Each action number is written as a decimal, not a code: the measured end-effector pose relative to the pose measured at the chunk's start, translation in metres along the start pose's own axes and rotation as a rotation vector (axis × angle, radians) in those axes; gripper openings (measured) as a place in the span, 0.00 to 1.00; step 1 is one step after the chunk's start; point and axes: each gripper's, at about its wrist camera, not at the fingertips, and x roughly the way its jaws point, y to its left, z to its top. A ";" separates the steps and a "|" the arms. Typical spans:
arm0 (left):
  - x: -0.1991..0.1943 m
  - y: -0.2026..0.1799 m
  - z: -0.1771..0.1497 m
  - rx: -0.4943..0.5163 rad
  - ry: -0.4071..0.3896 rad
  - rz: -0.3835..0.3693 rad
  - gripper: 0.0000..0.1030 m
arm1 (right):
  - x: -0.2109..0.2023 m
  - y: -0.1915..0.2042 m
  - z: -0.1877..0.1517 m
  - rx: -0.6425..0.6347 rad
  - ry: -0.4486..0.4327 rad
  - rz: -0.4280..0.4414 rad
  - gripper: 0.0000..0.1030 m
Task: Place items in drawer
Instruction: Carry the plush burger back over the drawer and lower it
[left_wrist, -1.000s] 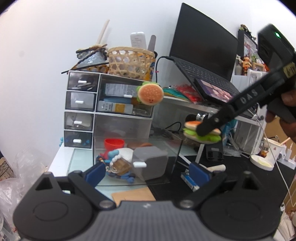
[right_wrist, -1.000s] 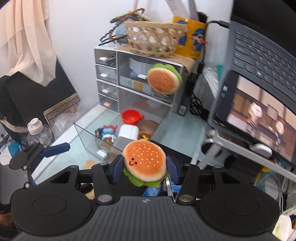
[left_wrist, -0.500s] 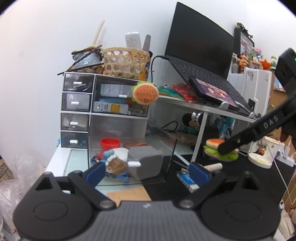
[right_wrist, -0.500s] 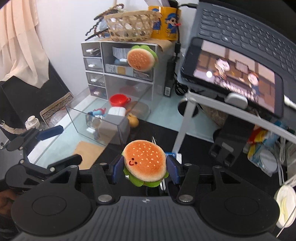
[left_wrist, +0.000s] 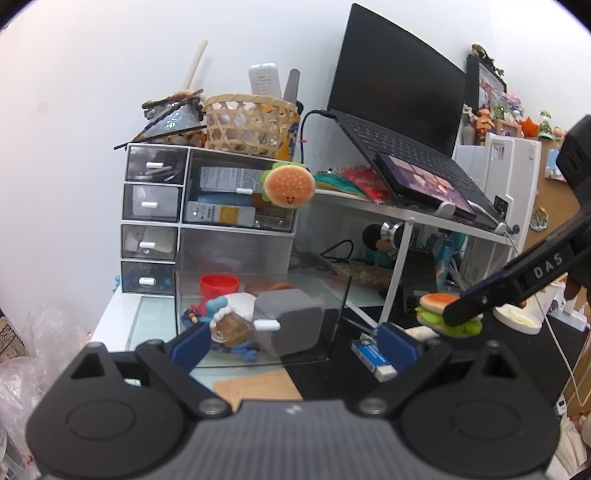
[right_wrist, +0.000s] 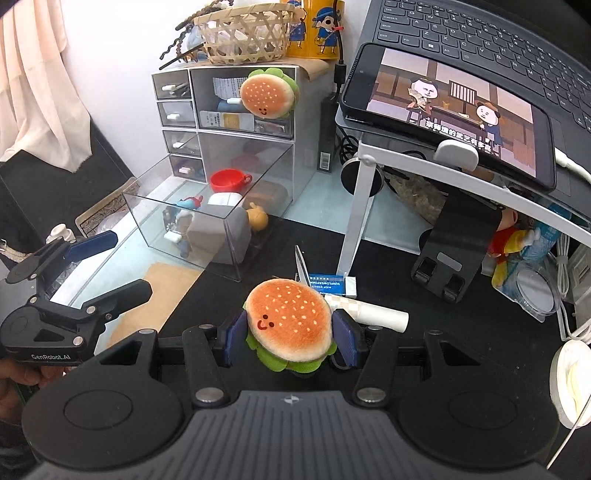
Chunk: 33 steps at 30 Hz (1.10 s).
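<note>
So my right tool (right_wrist: 289, 334) is clamped on the plush burger (right_wrist: 288, 325), blue pads pressing its bun from both sides, little smiley face toward the camera, and it's hanging over the black part of the bench (right_wrist: 388, 266), tilted down. Just past it on the bench there's a blue-and-white eraser (right_wrist: 332, 284), a pair of scissors (right_wrist: 302, 266) and a white roll of something (right_wrist: 373, 314). My left tool (left_wrist: 291, 341) is spread wide with nothing in it, sitting in front of the clear drawer (right_wrist: 207, 206), which is pulled all the way out of the white organizer (right_wrist: 229, 110) toward the near edge of the bench. The drawer already has a red cup (right_wrist: 229, 181), a grey block (left_wrist: 288, 317), a blue figure and other small stuff I can't make out. A second plush burger (right_wrist: 267, 92) hangs on the front of the organizer's upper big drawer, and a woven basket (right_wrist: 245, 29) sits on top. Off to the right a laptop (right_wrist: 480, 37) and a tablet (right_wrist: 454, 110) playing a cartoon sit on a white stand (right_wrist: 360, 206). From the left tool's view my burger is over by the stand leg, well apart from the drawer.
</note>
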 end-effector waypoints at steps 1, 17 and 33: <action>0.000 0.000 0.000 0.000 0.000 0.000 0.95 | 0.000 0.001 0.001 -0.001 -0.003 0.001 0.53; 0.001 0.003 -0.001 -0.012 0.009 -0.002 0.95 | 0.005 0.019 0.029 -0.025 -0.053 0.038 0.53; 0.002 0.005 -0.002 -0.021 0.013 -0.002 0.95 | 0.017 0.043 0.058 -0.060 -0.085 0.067 0.53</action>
